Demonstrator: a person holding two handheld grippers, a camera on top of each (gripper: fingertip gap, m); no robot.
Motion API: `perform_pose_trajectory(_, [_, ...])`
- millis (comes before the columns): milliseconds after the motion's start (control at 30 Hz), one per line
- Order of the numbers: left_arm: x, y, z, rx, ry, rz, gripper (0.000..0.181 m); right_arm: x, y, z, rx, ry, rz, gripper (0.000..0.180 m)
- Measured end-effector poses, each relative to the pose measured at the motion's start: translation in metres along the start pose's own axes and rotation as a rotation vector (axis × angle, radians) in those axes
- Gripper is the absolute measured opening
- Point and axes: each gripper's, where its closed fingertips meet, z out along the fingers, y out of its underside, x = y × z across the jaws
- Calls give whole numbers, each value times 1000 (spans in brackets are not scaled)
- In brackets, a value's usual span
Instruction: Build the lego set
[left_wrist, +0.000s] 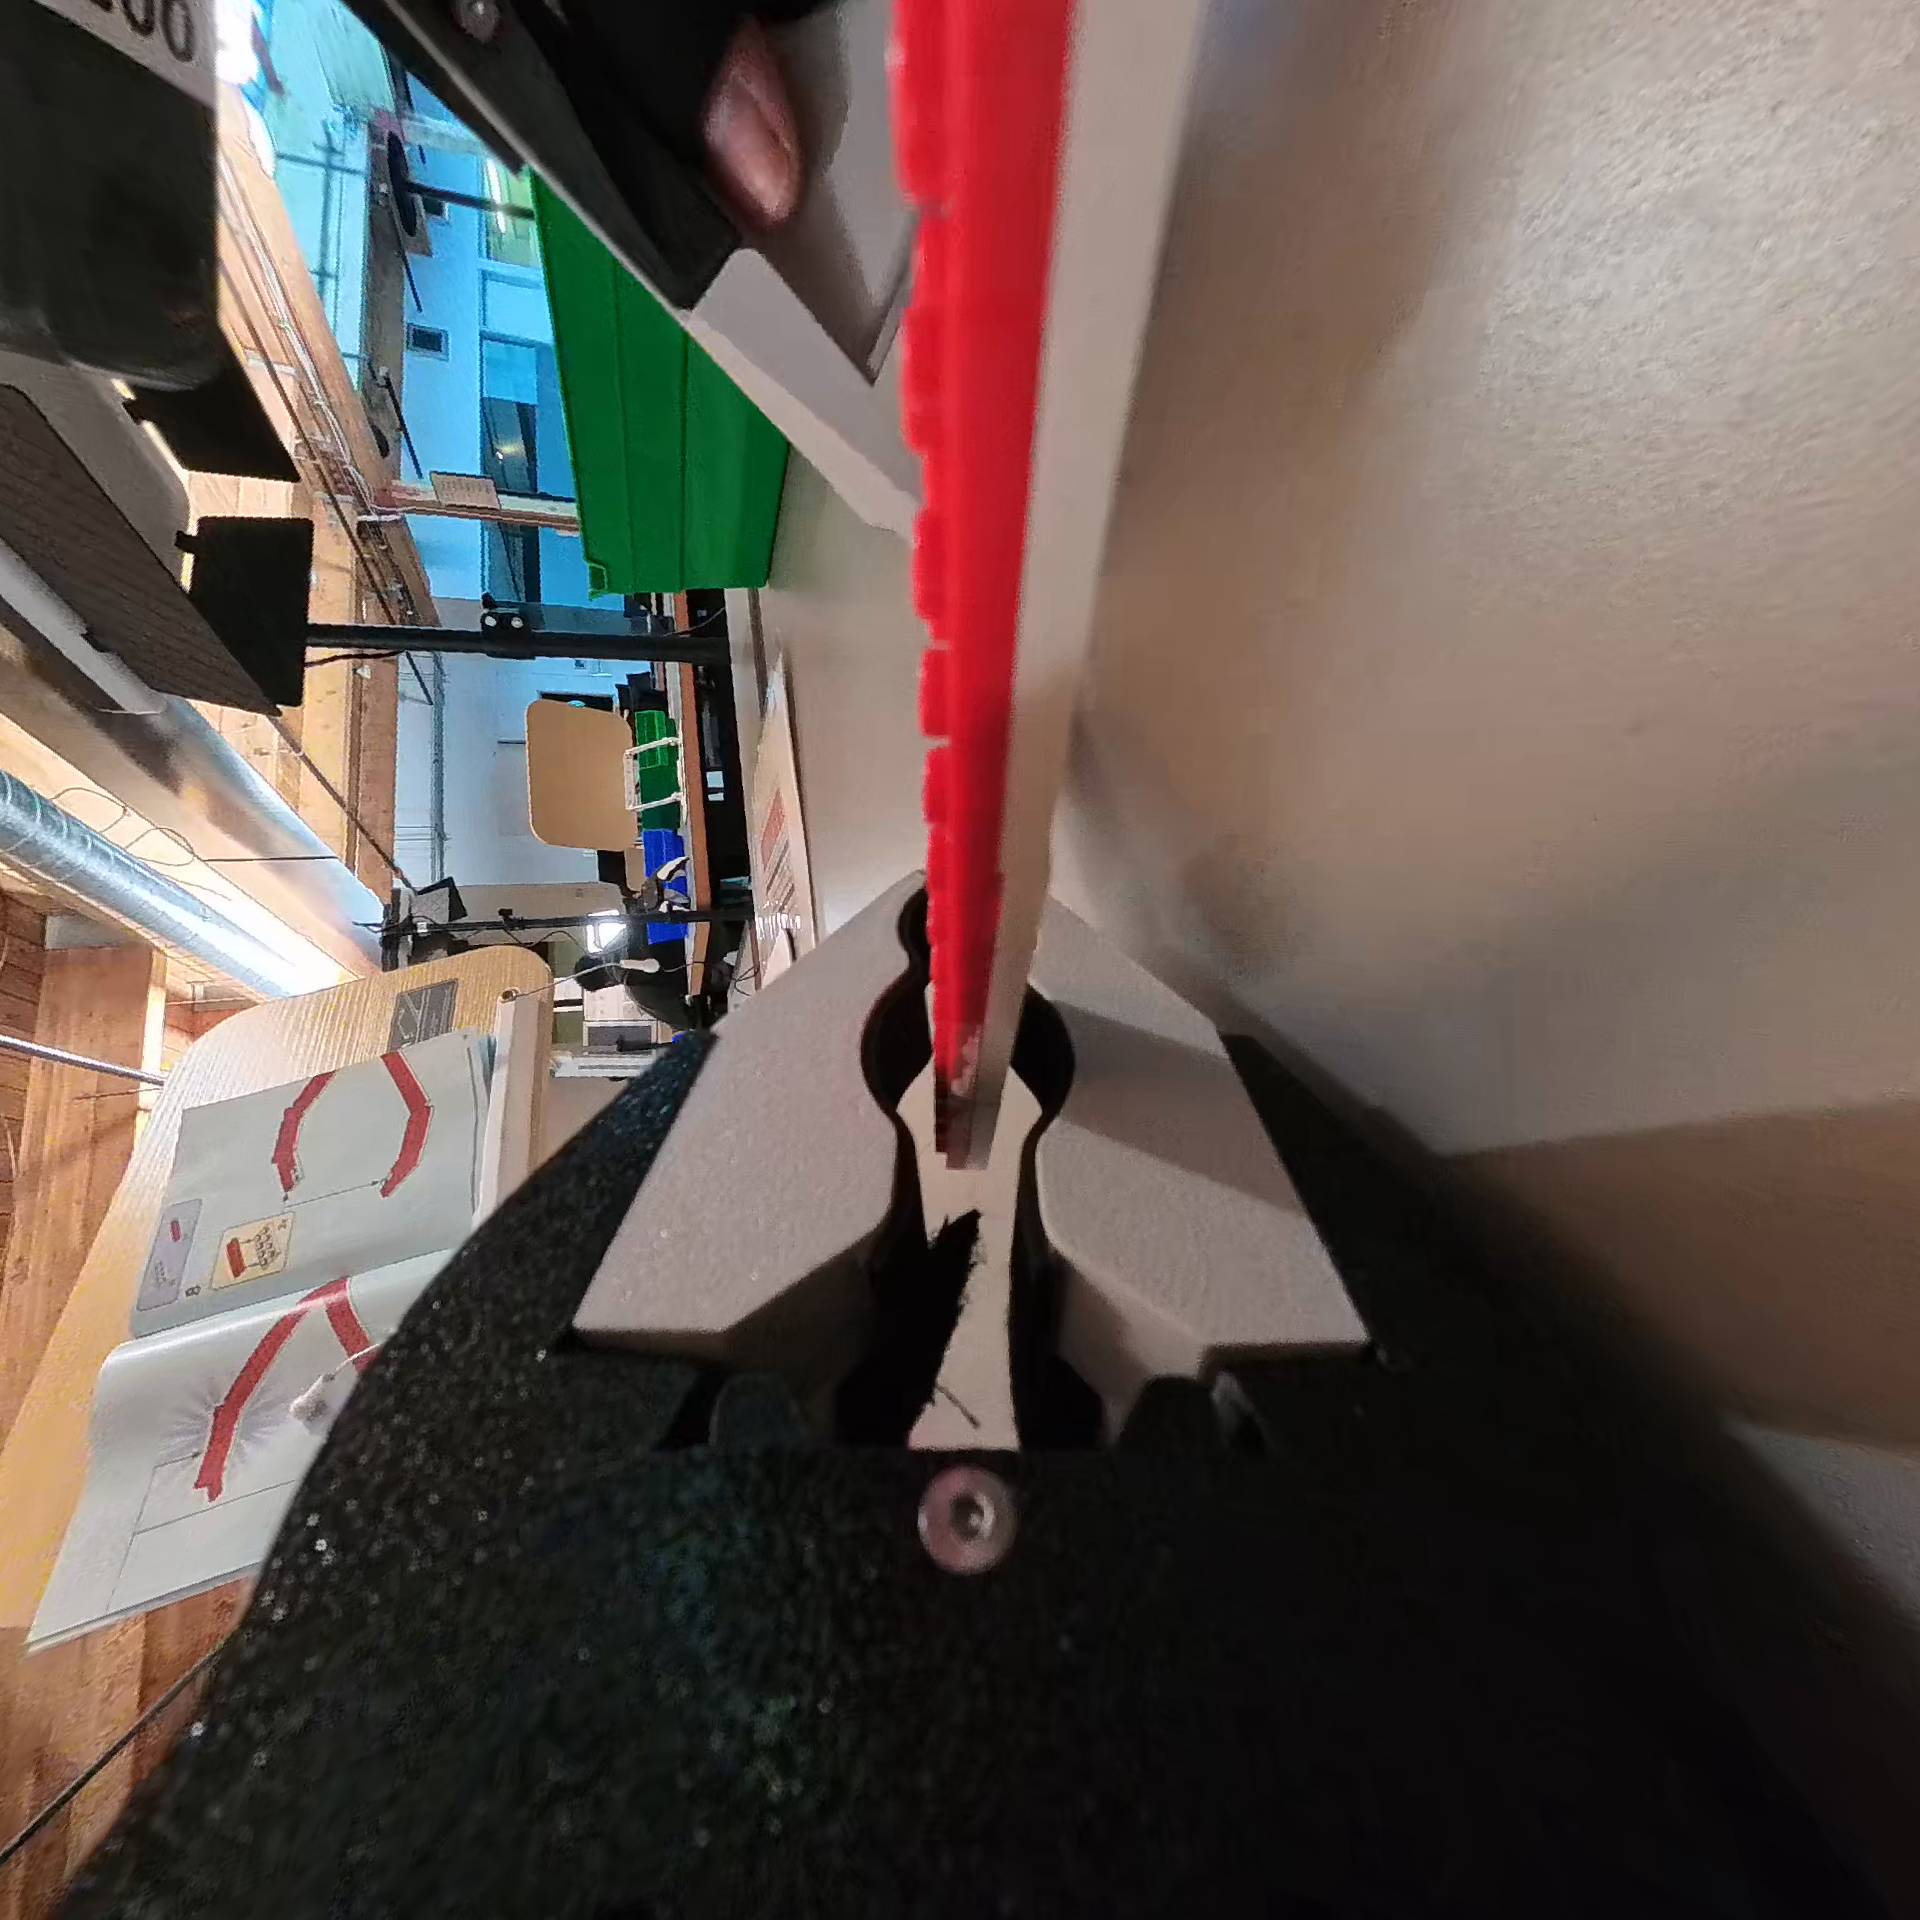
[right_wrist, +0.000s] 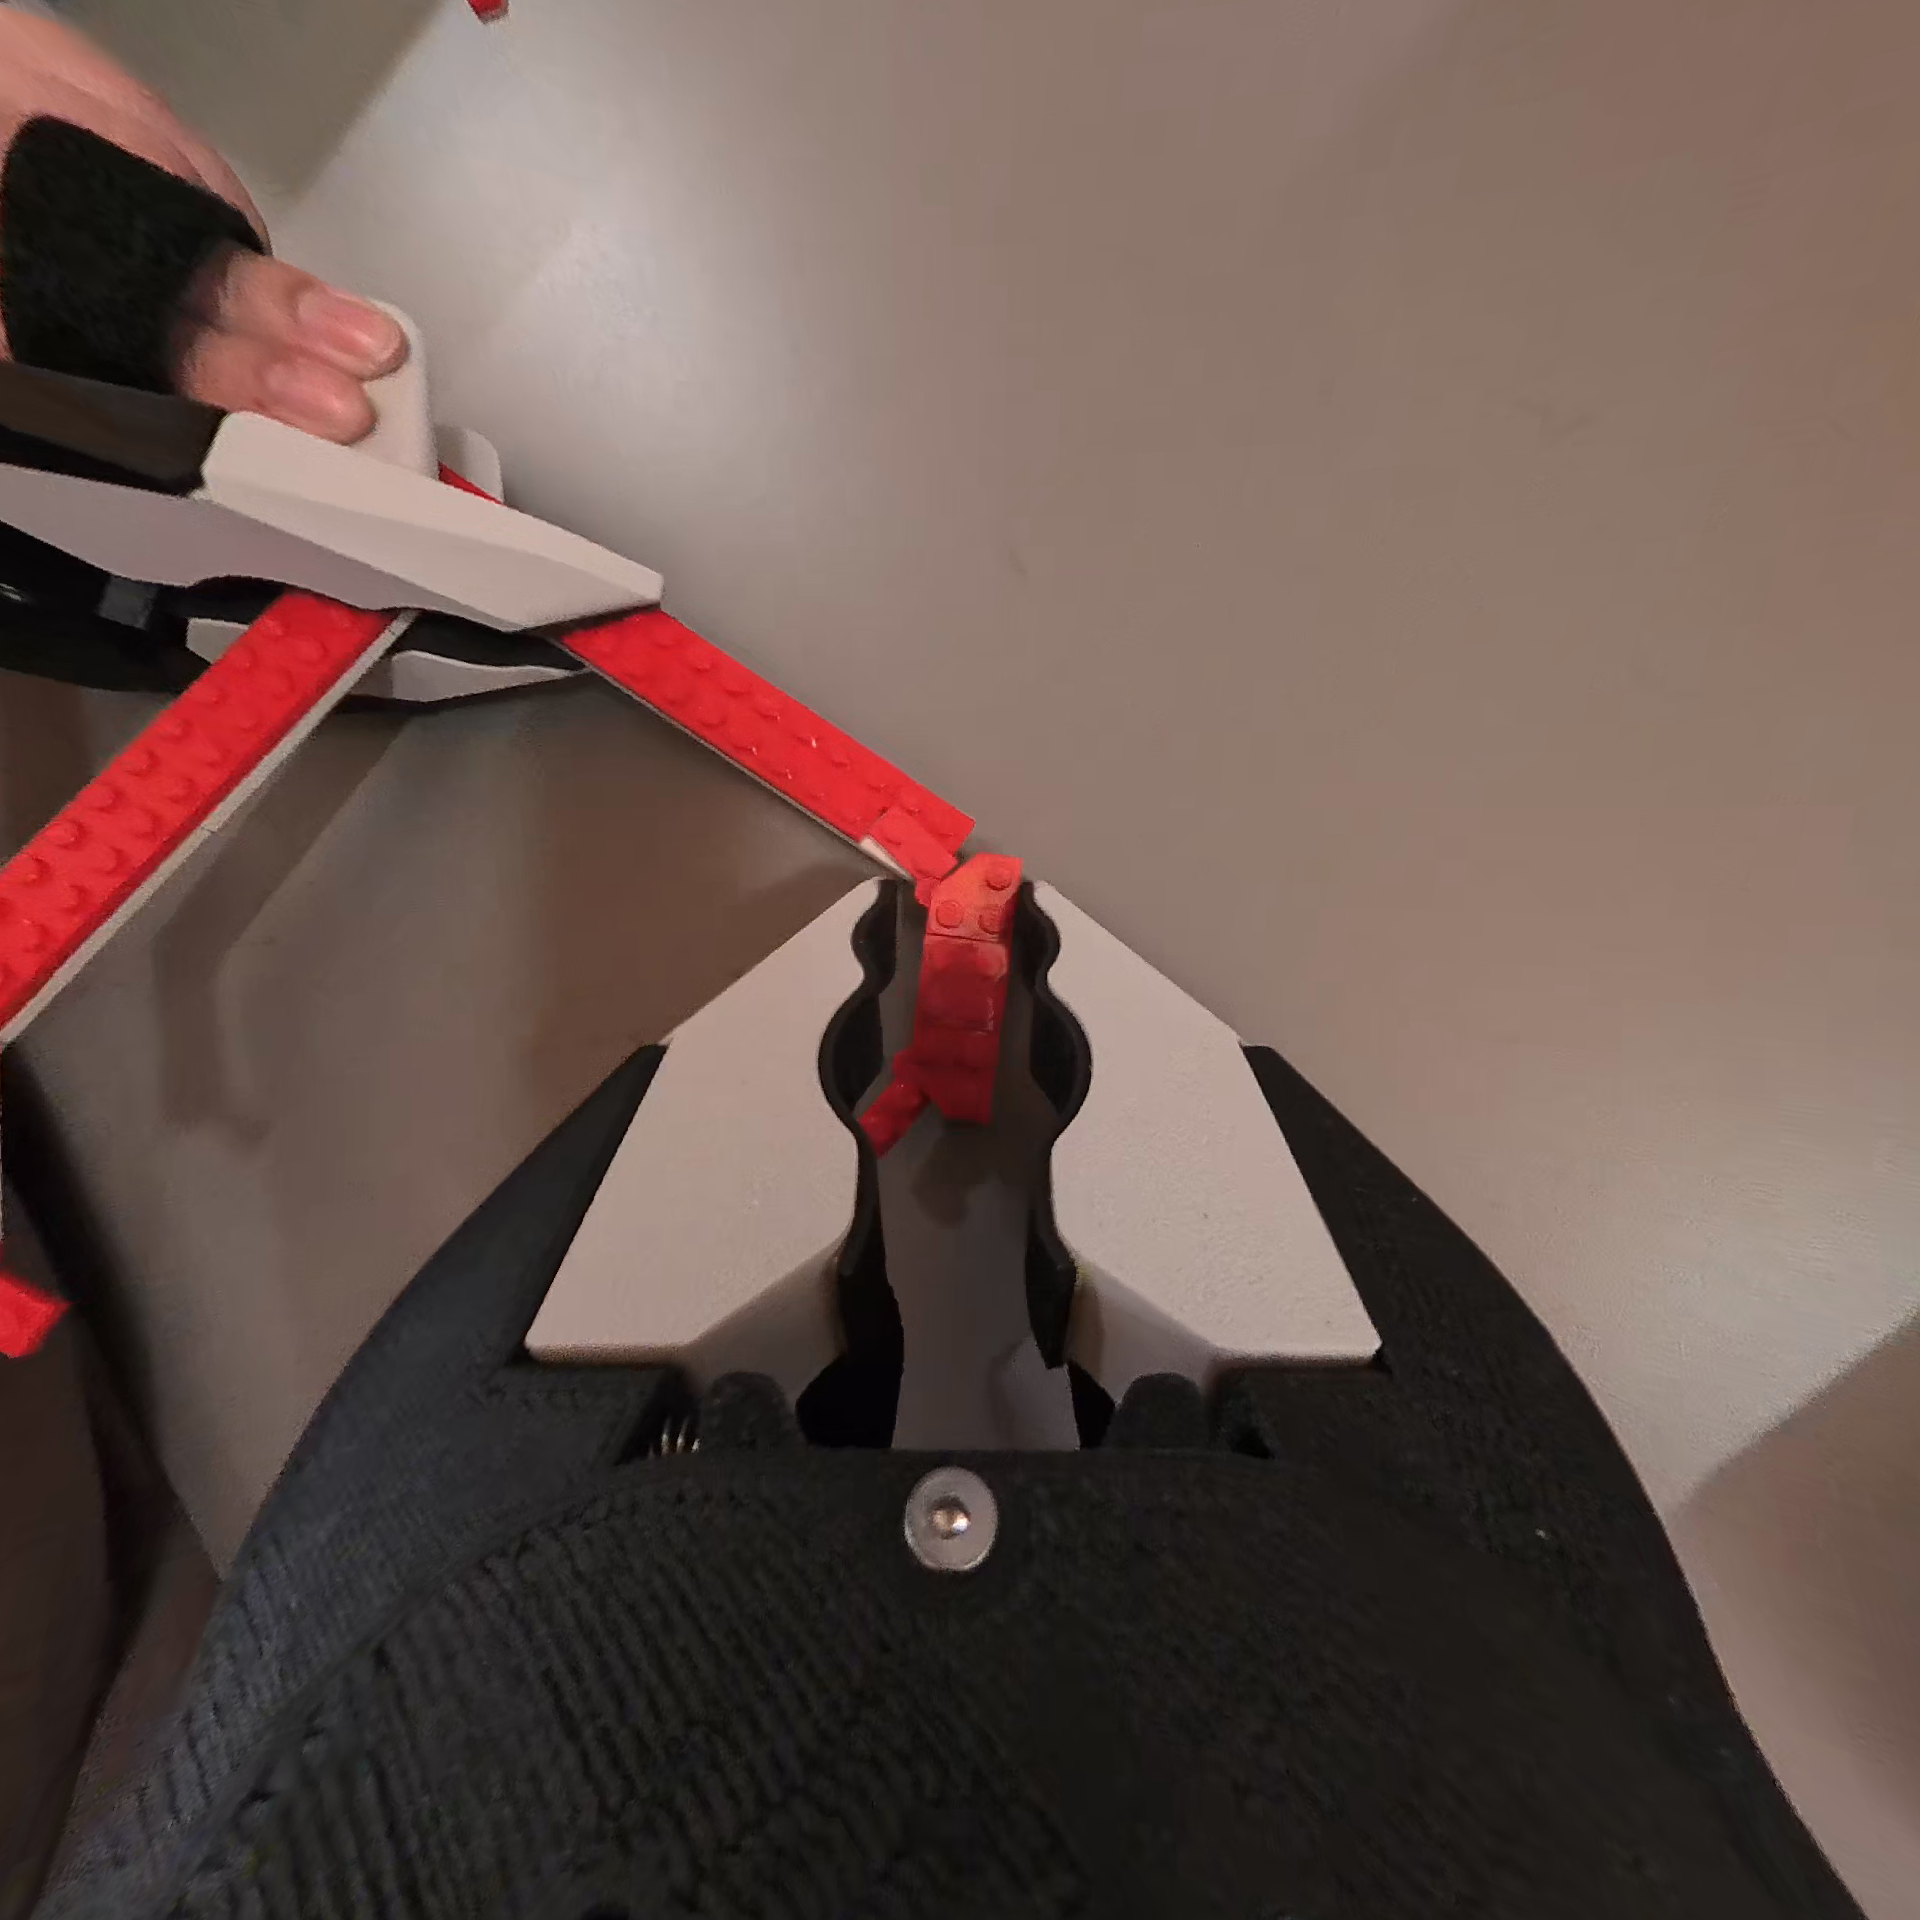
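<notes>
Pinching hard, the right gripper has its fingers closed on a small stack of red bricks, which stands upright between the wavy pads. Just beyond the stack's top end lies the tip of a long red strip, a studded plate backed with a grey layer; the two look to be touching or nearly so, though the exact contact is hard to tell. Farther up that strip, the left gripper is clamped on it, with a person's hand behind it. Its own wrist view shows the same hold, the strip seen edge-on, running away from the closed fingers.

The step in hand seems to be joining the small stack to the strip's end. To do it well, the stack's studs should line up squarely with the strip's end before any push, and the left hold should stay stiff so the long strip does not flex away.

Well beyond the strip, in the left wrist view, a green bin sits on the table; its contents are not visible. An open instruction booklet lies off to the side.
</notes>
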Motion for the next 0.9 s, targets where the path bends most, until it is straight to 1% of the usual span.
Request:
perform_pose_trajectory(167, [0,0,0,2,6,-3,7,-4,0,1,-8,6,-55,29])
perform_pose_trajectory(233, [0,0,0,3,8,-7,7,-5,1,1,-8,12,-77,36])
perform_pose_trajectory(367, [0,1,1,3,16,-20,7,-10,-1,-3,17,45,-194,42])
perform_pose_trajectory(500, [0,2,2,2,26,-40,7,-26,-2,-6,59,91,-474,38])
perform_pose_trajectory(567, [0,3,2,1,29,-45,6,-25,1,-5,32,184,-626,34])
perform_pose_trajectory(633, [0,3,3,1,31,-48,7,-22,-1,-3,17,263,-715,31])
perform_pose_trajectory(767, [-1,3,4,3,35,-54,7,-15,-2,1,-5,319,-753,28])
perform_pose_trajectory(900, [-1,3,5,11,42,-68,7,-12,-3,3,-3,319,-749,22])
